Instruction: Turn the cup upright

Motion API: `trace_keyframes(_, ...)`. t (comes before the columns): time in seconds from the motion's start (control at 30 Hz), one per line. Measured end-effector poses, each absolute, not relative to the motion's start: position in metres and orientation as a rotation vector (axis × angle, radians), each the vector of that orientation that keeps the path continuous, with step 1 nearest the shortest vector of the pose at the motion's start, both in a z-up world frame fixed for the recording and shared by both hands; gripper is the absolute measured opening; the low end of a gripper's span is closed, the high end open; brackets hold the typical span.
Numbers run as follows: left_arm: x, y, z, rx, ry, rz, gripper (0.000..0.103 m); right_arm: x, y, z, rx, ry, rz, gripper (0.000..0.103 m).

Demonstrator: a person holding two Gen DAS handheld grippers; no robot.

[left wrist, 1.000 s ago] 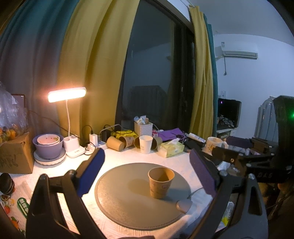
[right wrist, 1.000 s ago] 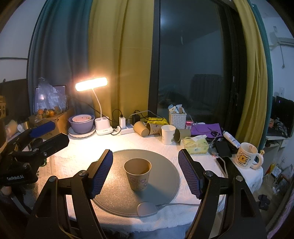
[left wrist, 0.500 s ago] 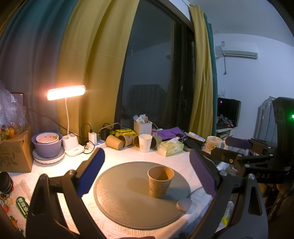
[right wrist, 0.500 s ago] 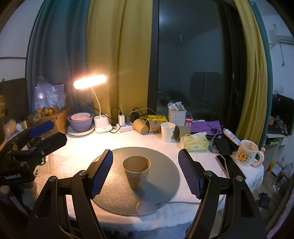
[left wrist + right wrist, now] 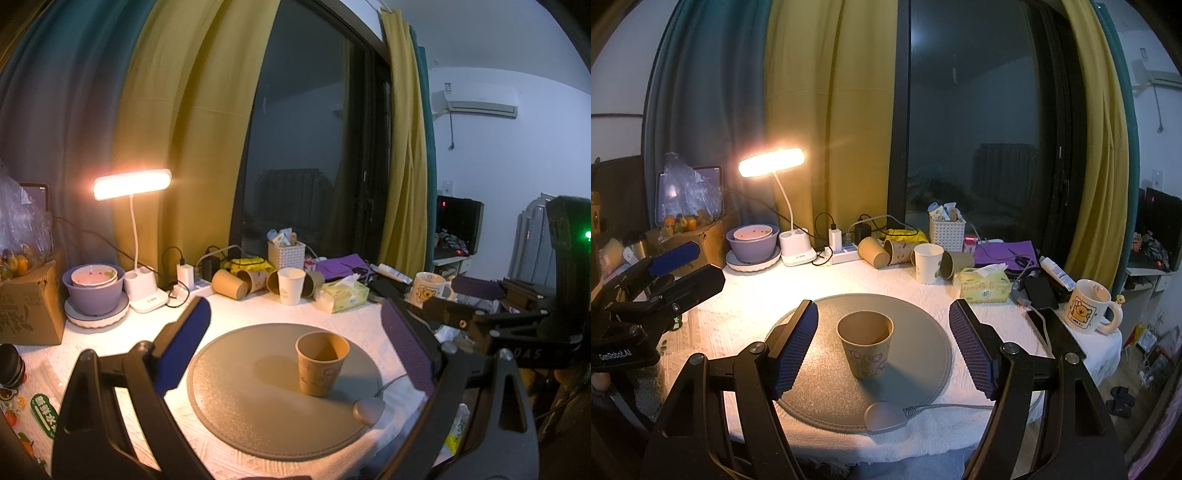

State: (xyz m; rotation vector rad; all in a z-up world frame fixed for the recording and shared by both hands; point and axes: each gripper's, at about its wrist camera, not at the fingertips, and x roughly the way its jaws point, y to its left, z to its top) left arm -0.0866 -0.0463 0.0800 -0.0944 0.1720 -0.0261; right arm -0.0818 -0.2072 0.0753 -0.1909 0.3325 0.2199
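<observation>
Black hand-held gripper (image 5: pixel 882 350) frames carry ribbed blue pads (image 5: pixel 796 347).

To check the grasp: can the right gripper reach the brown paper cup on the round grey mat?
Probably yes: the brown paper cup stands upright between the open right gripper, nothing between.

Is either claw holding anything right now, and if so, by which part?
Nothing is held. Both the left claw and the right claw are open, and the paper cup stands upright on the round mat, untouched.

Matt paper cup (image 5: pixel 865 343), grainy mat (image 5: pixel 923 354)
</observation>
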Motion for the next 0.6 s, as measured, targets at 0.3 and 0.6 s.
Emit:
trace_keyframes(0.3, -0.0864, -0.047, 0.0795, -0.095, 0.174, -0.026, 0.094, -0.0815, -0.2072, 0.0752, -0.191, 0.332, 0.221, 0.076)
trace_keyframes(0.6, -0.0859, -0.0464, 0.0802, -0.096, 0.175, -0.026, 0.094, -0.0812, -0.2074, 0.0754, -0.191, 0.333, 0.221, 0.076)
